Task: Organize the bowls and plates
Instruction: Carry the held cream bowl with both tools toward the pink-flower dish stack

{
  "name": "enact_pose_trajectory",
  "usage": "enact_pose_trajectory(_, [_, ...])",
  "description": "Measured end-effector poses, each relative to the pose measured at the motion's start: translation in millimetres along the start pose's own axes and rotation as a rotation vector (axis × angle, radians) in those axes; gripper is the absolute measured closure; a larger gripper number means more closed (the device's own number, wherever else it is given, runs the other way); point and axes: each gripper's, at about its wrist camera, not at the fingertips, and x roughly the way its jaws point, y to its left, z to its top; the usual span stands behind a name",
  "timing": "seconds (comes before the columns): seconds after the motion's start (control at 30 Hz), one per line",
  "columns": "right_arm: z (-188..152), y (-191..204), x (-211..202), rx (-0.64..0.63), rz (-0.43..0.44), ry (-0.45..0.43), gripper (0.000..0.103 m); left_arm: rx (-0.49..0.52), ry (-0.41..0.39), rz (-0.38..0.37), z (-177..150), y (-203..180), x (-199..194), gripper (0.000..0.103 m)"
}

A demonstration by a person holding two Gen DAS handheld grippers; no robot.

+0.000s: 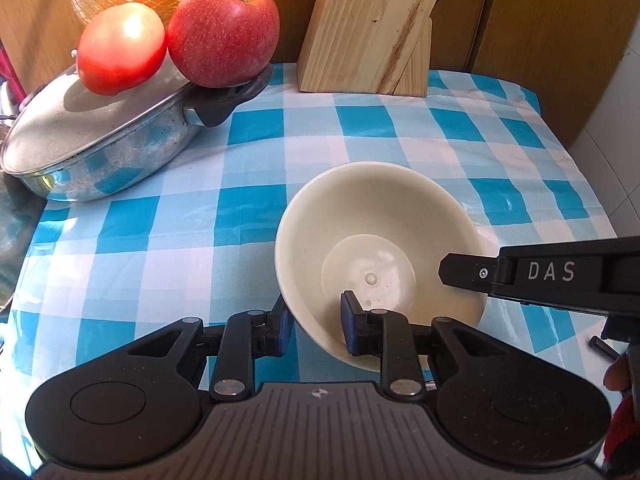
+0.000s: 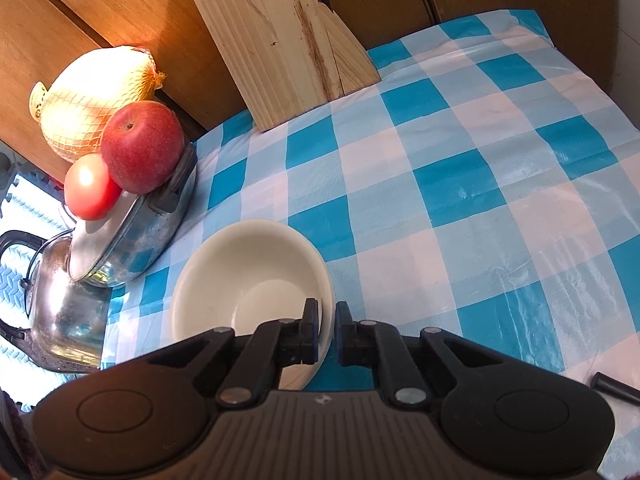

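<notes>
A cream bowl (image 1: 372, 220) sits on the blue-and-white checked cloth (image 1: 160, 220), empty inside. My left gripper (image 1: 316, 326) is shut on its near rim, one blue pad outside the wall and the other inside. From the right, my right gripper (image 1: 452, 274) reaches over the bowl's right rim. In the right wrist view the same bowl (image 2: 248, 272) lies low and left of centre, and my right gripper (image 2: 328, 332) is shut on its right rim, left finger inside, right finger outside.
A lidded steel pan (image 1: 108, 152) carries a tomato (image 1: 120, 48) and an apple (image 1: 224, 32), with a netted yellow fruit (image 2: 88, 100) behind. A wooden block (image 1: 372, 28) stands at the back. A steel kettle (image 2: 60, 304) sits left of the pan. Wooden panels wall the back.
</notes>
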Motion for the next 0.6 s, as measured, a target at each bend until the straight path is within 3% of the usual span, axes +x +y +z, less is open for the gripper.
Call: enact_pose_trajectory(0.6, [7.5,1.9,-20.6,0.0,0.0,-0.06,0.094,-0.012,-0.049,-0.018,7.4,-6.8,-12.9,0.072])
